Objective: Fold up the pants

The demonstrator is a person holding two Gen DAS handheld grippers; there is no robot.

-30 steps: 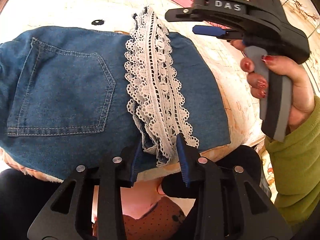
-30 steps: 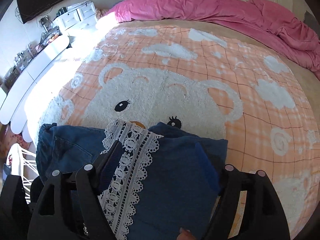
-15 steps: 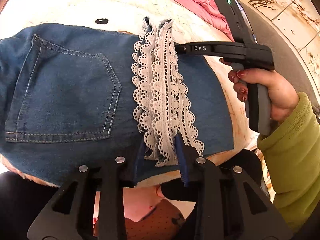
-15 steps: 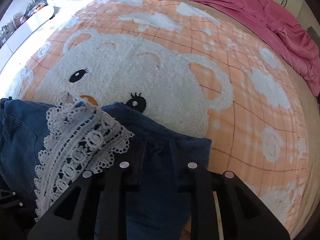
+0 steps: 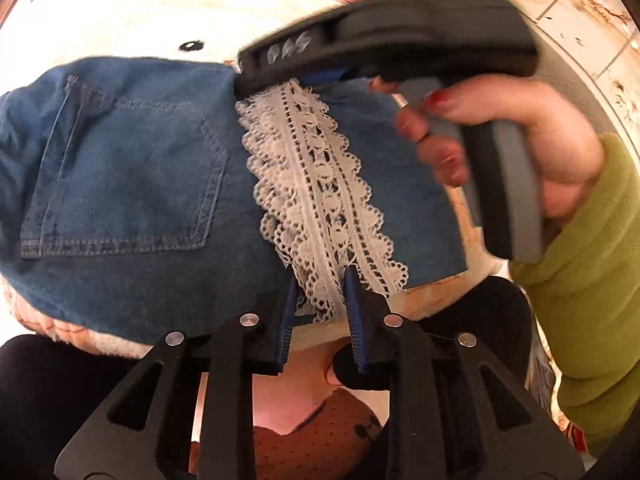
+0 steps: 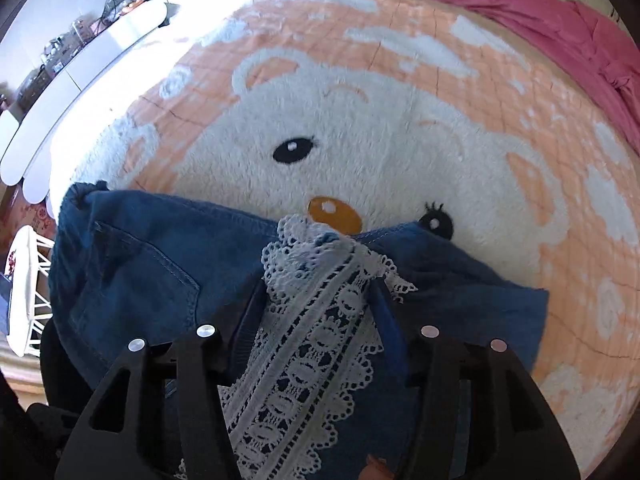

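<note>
Folded blue denim pants (image 5: 132, 184) with a back pocket lie on the bear-print blanket (image 6: 360, 120). A white lace trim band (image 5: 316, 184) runs across them. My left gripper (image 5: 318, 280) has its jaws a little apart around the near end of the lace. My right gripper (image 6: 320, 292) is open over the far end of the lace trim (image 6: 316, 320), its fingers on either side of it. In the left wrist view the right gripper (image 5: 316, 76) is above the far lace end, blurred.
A pink duvet (image 6: 500, 4) lies bunched at the far side of the bed. White furniture with clutter (image 6: 80, 48) stands at the left. The bed's near edge is right by the left gripper.
My right gripper moved left from the denim's right part to over the far lace end and opened. My left gripper stayed at the near lace end.
</note>
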